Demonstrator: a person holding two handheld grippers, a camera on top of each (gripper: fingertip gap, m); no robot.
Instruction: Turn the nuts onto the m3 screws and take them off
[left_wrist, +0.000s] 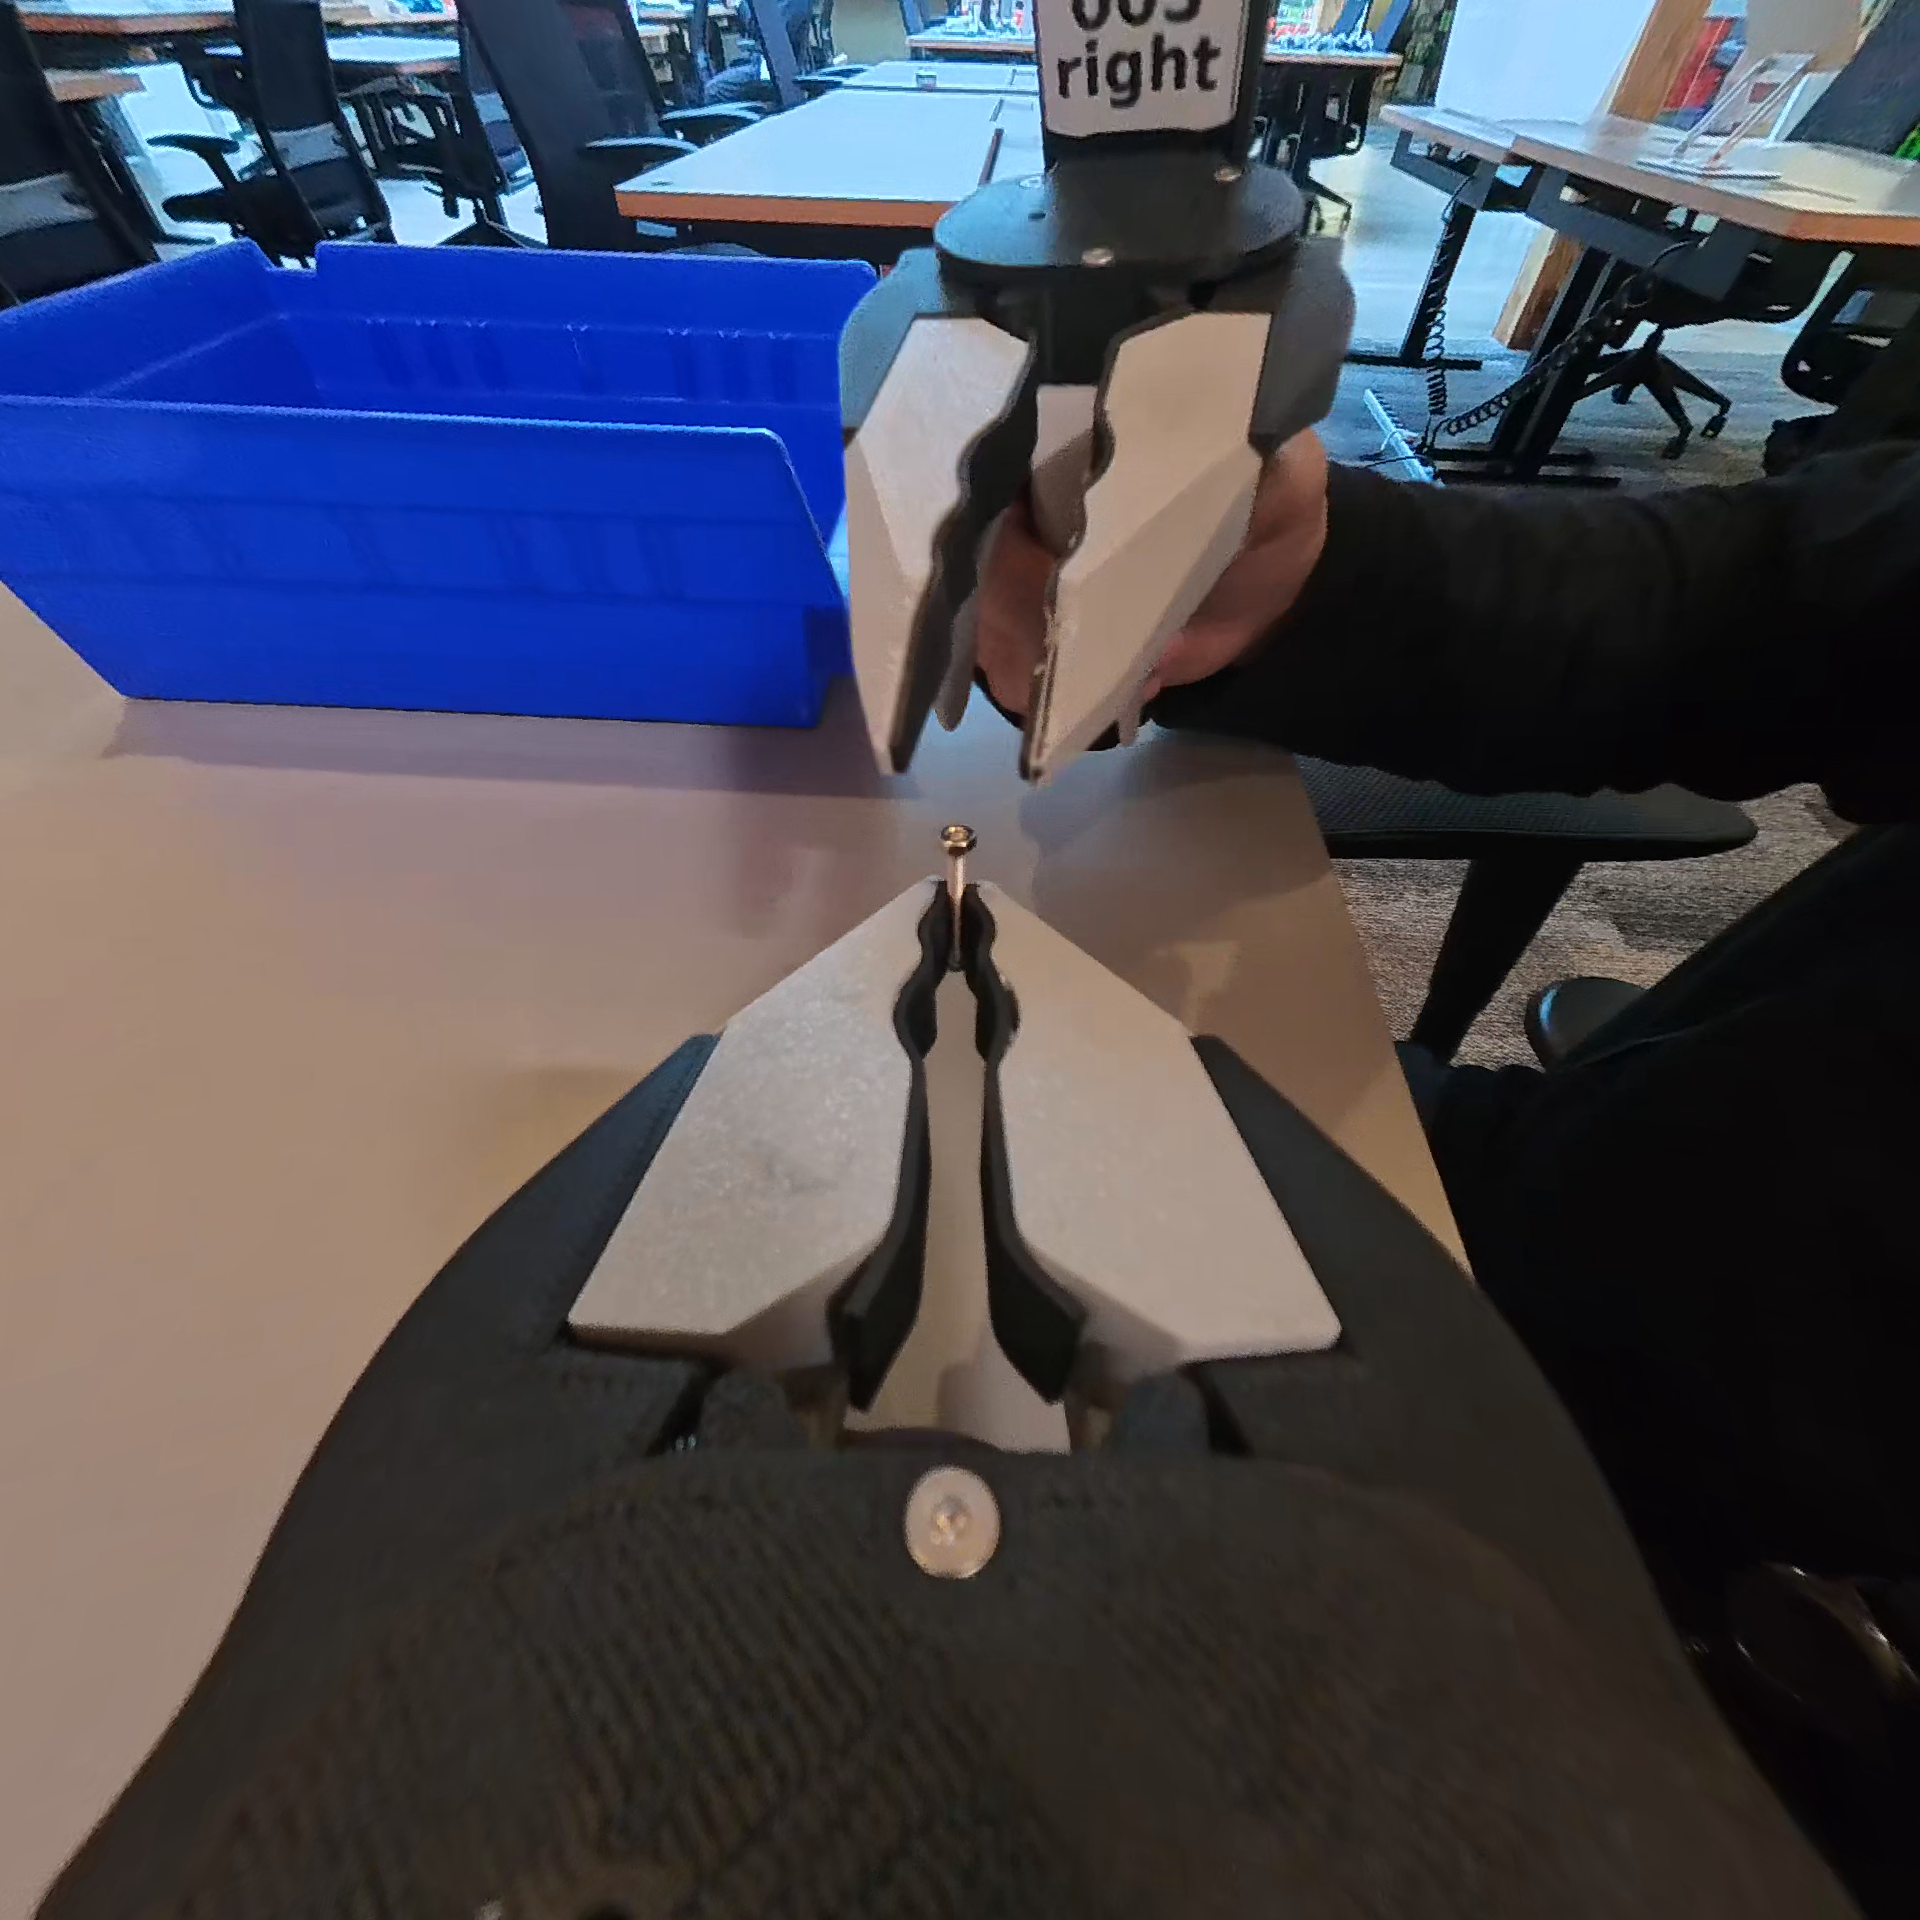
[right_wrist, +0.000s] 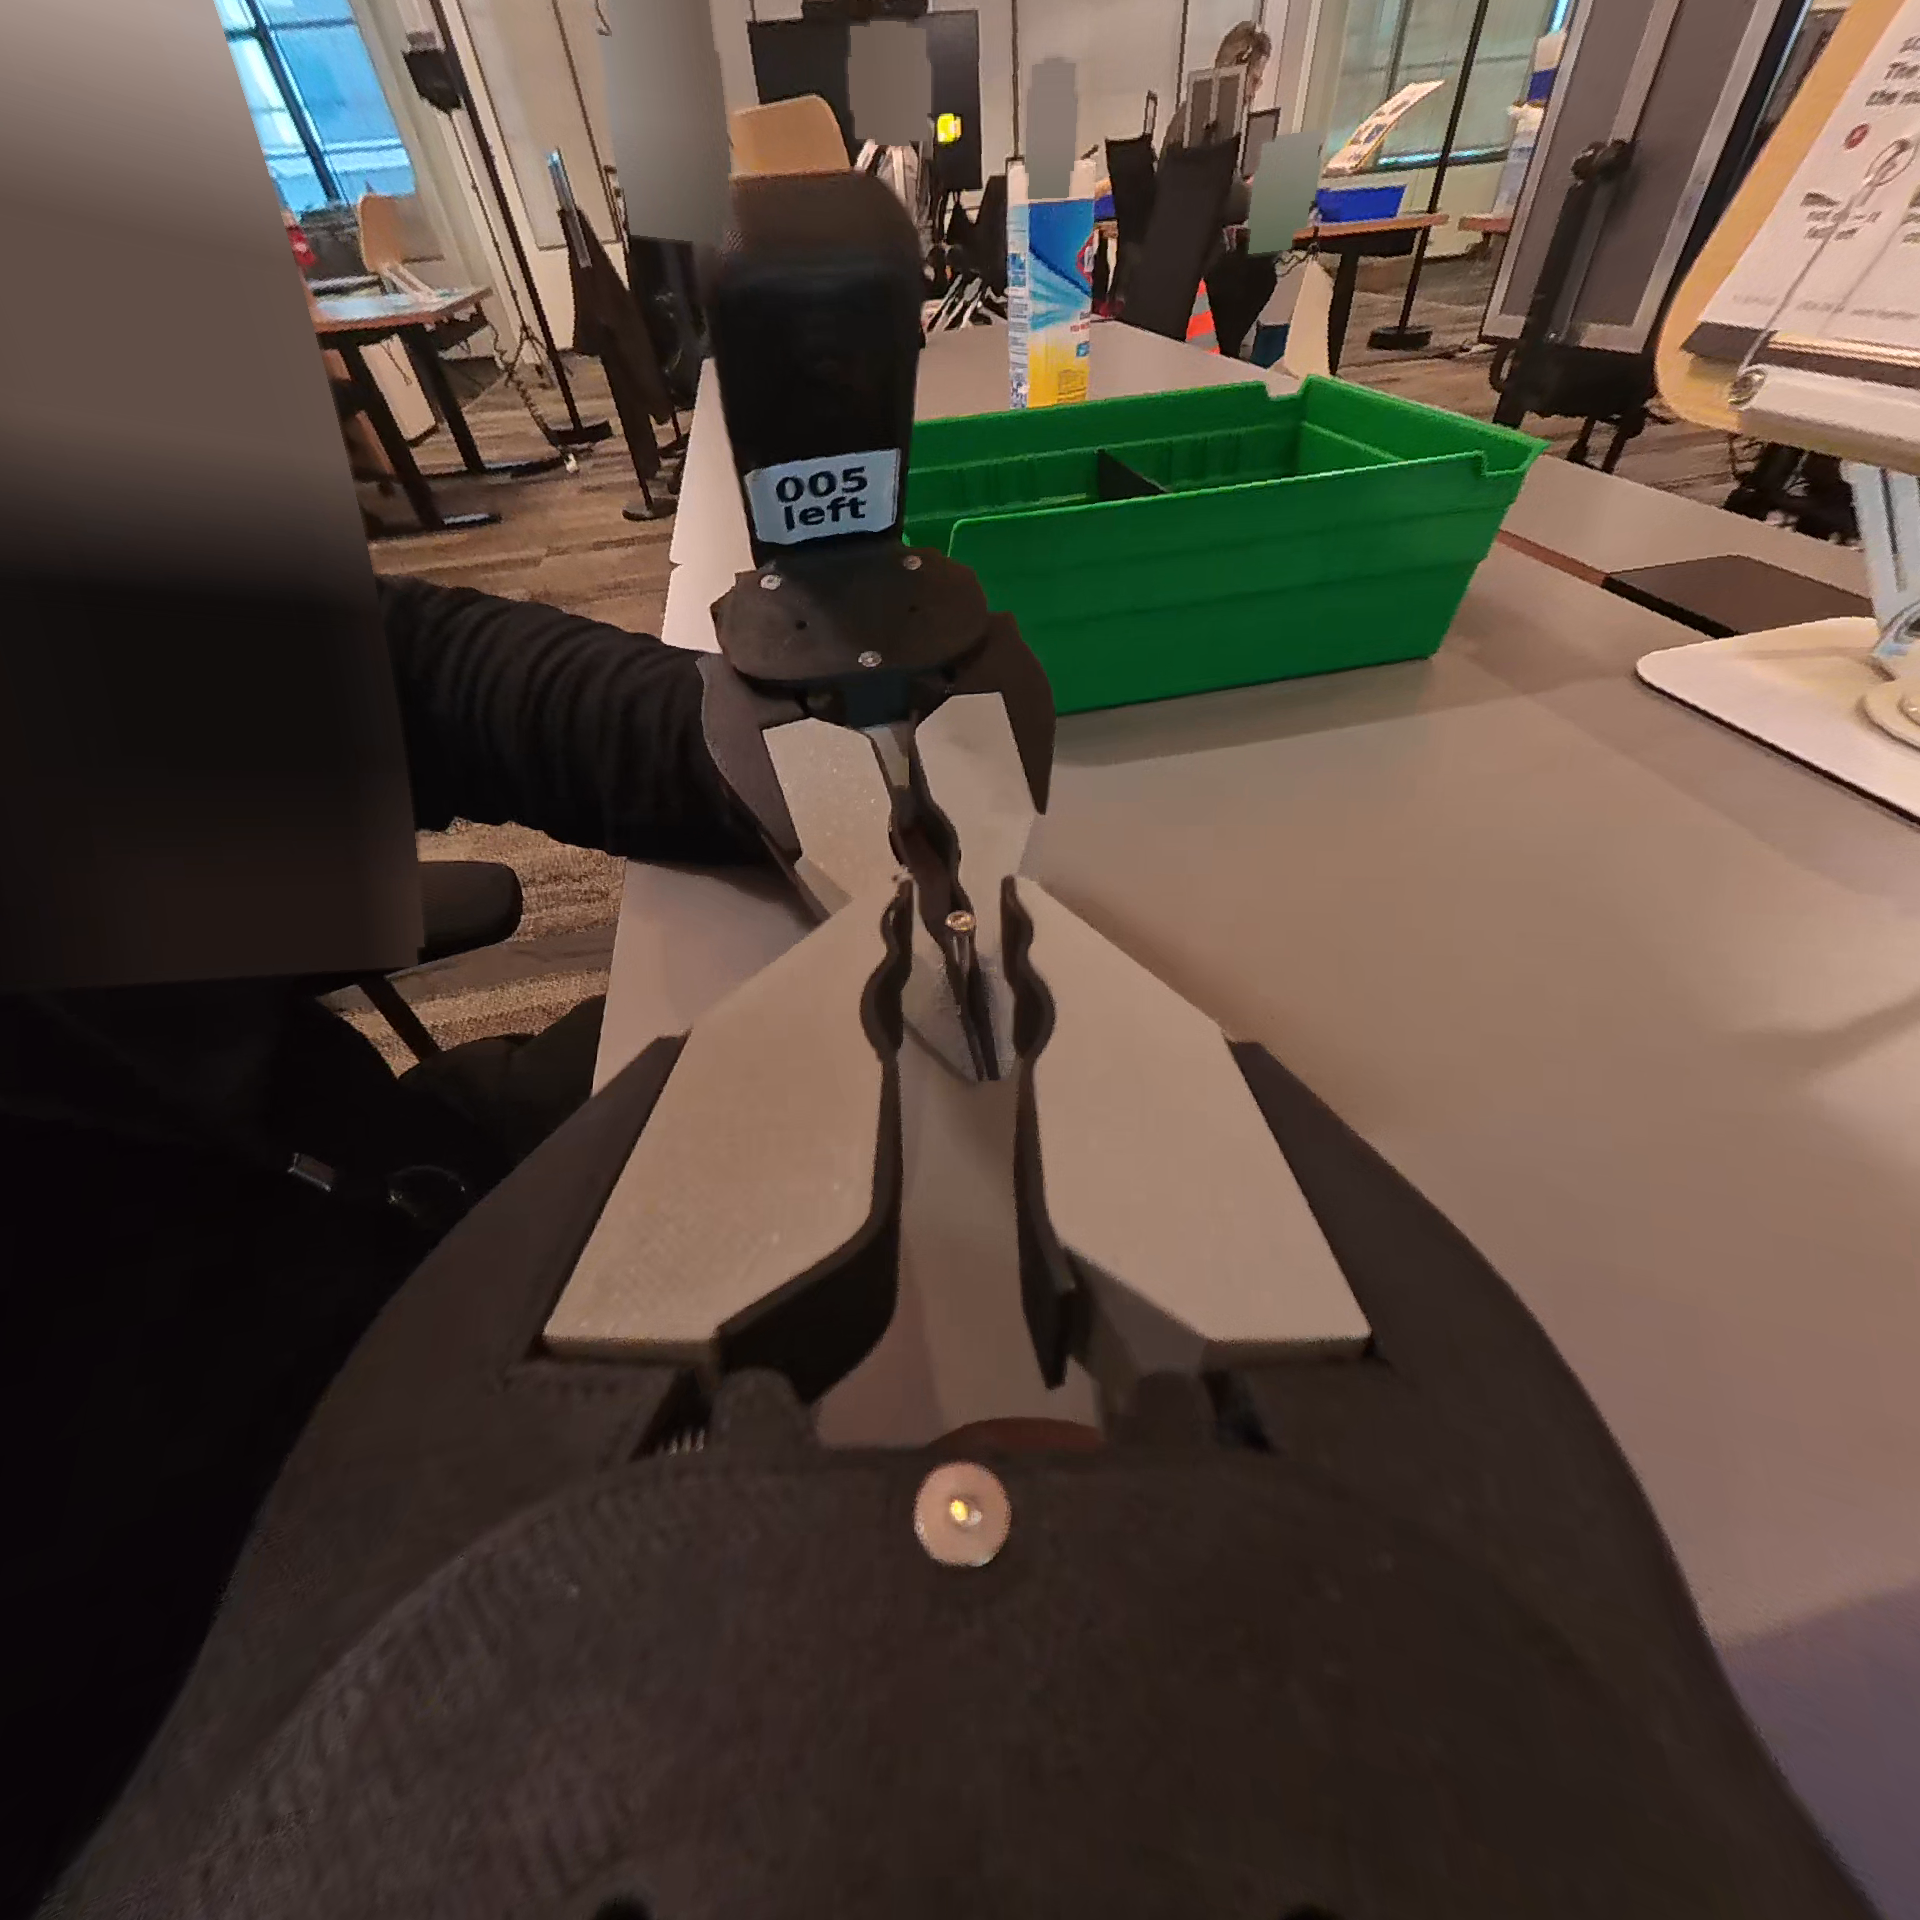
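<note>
My left gripper (left_wrist: 956, 896) is shut on a small metal screw (left_wrist: 957, 847). The screw's head sticks out past the fingertips, above the grey table (left_wrist: 416, 987). My right gripper (left_wrist: 964, 769) faces it from the far side, open, its tips just short of the screw head. In the right wrist view my right gripper (right_wrist: 953, 888) is open, and the left gripper's tips (right_wrist: 982, 1065) with the screw (right_wrist: 958, 925) lie between its fingers. No nut shows in either view.
A blue bin (left_wrist: 416, 540) stands on the table behind and left of the right gripper. A green bin (right_wrist: 1247, 582) with a divider stands at the other side, with a wipes canister (right_wrist: 1049, 301) beyond it. A white stand base (right_wrist: 1787, 696) sits at far right. Spacing between my two grippers at the tips: around 4 cm.
</note>
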